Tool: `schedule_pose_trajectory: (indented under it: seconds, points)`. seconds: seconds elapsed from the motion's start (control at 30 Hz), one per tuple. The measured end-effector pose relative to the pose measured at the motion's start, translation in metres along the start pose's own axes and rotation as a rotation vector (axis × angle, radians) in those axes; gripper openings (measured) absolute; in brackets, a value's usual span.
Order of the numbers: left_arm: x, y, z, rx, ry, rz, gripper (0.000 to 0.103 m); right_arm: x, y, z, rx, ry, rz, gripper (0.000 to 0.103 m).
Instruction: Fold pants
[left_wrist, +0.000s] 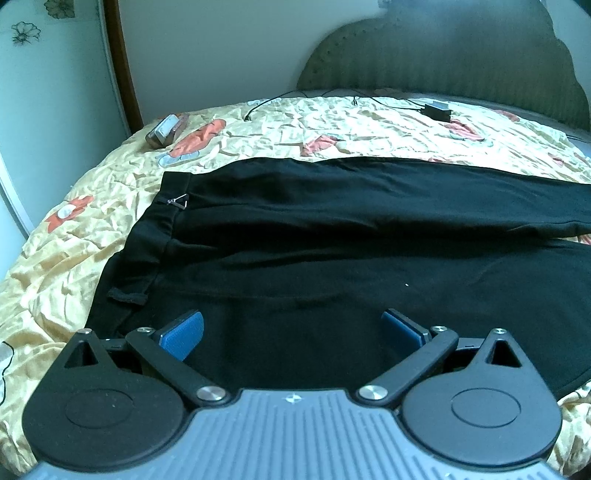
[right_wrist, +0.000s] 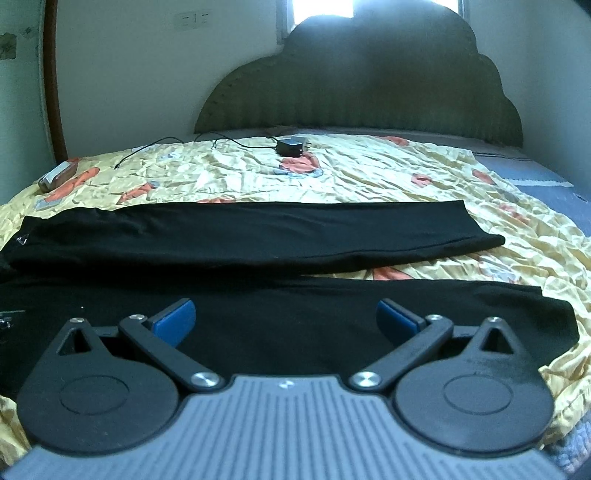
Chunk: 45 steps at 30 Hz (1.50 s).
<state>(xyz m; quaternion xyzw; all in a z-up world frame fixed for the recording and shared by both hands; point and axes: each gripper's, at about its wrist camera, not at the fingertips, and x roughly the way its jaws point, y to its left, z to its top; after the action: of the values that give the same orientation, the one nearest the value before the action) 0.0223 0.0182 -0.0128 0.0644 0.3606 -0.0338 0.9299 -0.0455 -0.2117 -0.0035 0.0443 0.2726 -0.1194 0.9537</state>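
Note:
Black pants (left_wrist: 314, 236) lie spread flat across the bed, waistband (left_wrist: 162, 221) to the left and both legs running right. In the right wrist view the far leg (right_wrist: 258, 236) and the near leg (right_wrist: 369, 314) lie side by side, their hems at the right. My left gripper (left_wrist: 291, 332) hovers open over the near hip area, blue pads (left_wrist: 183, 334) wide apart with nothing between them. Over the near leg, my right gripper (right_wrist: 284, 321) is open too, holding nothing.
The bed has a crumpled yellow floral bedspread (right_wrist: 369, 173). A black charger (right_wrist: 290, 146) with a cable lies near the padded headboard (right_wrist: 351, 85). A small metallic case (left_wrist: 164, 131) sits at the far left edge. A wall and a door frame stand left.

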Motion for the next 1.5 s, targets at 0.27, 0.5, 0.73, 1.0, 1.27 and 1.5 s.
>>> schedule_pose_trajectory:
  seconds: [0.27,0.5,0.73,1.0,1.27,1.5]
  points:
    - [0.004,0.024,0.011,-0.028,-0.015,0.039,0.103,0.005,-0.007,0.006,0.022,0.008,0.029,0.103]
    - [0.009,0.051,0.021,-0.048,-0.028,0.063,0.103,0.009,-0.004,0.007,0.004,0.021,0.031,0.103]
    - [0.014,0.078,0.035,-0.061,-0.057,0.082,0.103,0.012,0.0,0.012,-0.021,0.028,0.028,0.103]
    - [0.032,0.125,0.061,-0.009,-0.117,0.077,0.103,0.017,0.007,0.014,-0.054,0.037,0.017,0.103]
    - [0.076,0.176,0.083,0.105,-0.163,-0.092,0.103,0.027,0.008,0.018,-0.08,0.044,-0.014,0.103]
    - [0.13,0.204,0.104,0.045,-0.116,-0.195,0.103,0.041,0.007,0.024,-0.095,0.054,-0.07,0.103]
